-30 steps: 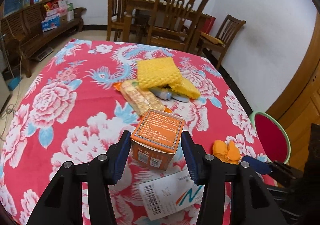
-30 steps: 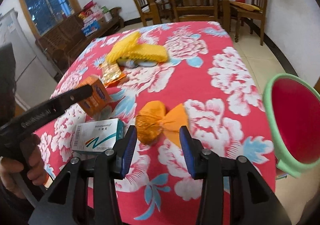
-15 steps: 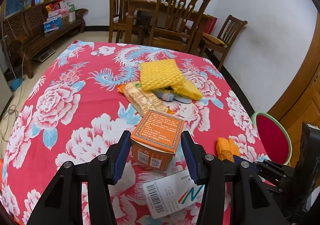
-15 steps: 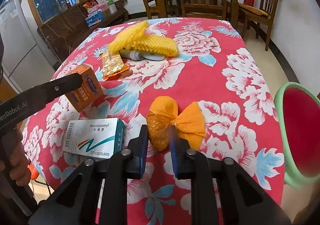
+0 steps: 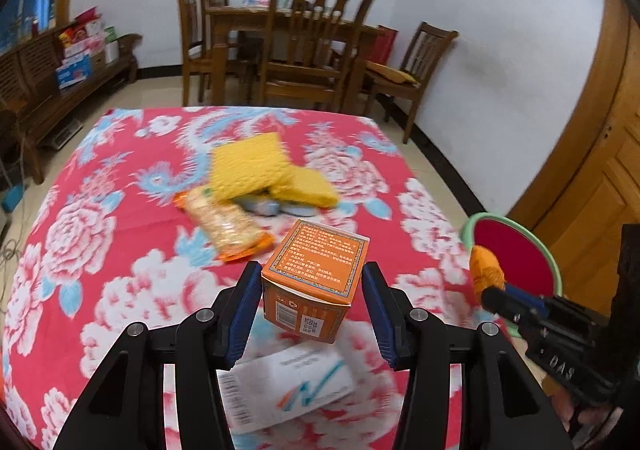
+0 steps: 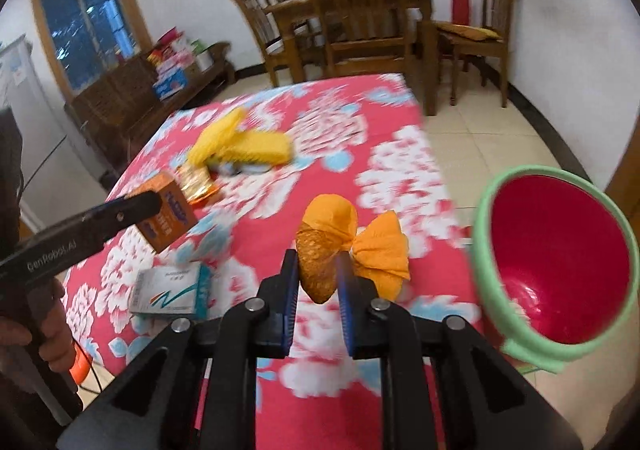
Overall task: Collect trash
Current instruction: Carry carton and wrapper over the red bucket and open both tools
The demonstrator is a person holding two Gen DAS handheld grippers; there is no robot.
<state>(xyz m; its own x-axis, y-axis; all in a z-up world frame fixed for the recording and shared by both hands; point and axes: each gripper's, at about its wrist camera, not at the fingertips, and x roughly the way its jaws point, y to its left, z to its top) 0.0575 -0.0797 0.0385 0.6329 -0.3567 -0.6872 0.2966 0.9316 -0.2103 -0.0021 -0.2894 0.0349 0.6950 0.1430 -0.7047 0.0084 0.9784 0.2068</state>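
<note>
Room: white walls, wooden dining chairs [image 5: 316, 37] and a table at the back, a bench piled with boxes along the left wall.
Table: red flowery cloth [image 5: 100, 234] all over it.
Left tongs [image 5: 312, 314]: I've got them clamped on the orange box [image 5: 316, 270], held tilted and clear of the cloth.
Right tongs [image 6: 318, 282]: squeezed tight on the orange wrapper [image 6: 332, 242], its loose end fanning out to the right.
Bin [image 6: 556, 262]: green rim, red inside, just off the table's right edge, close to the wrapper.
Left on the table: white medicine box [image 5: 288, 386] right under the orange one, snack packet [image 5: 228, 226], yellow foam sheets [image 5: 264, 169] further back.
</note>
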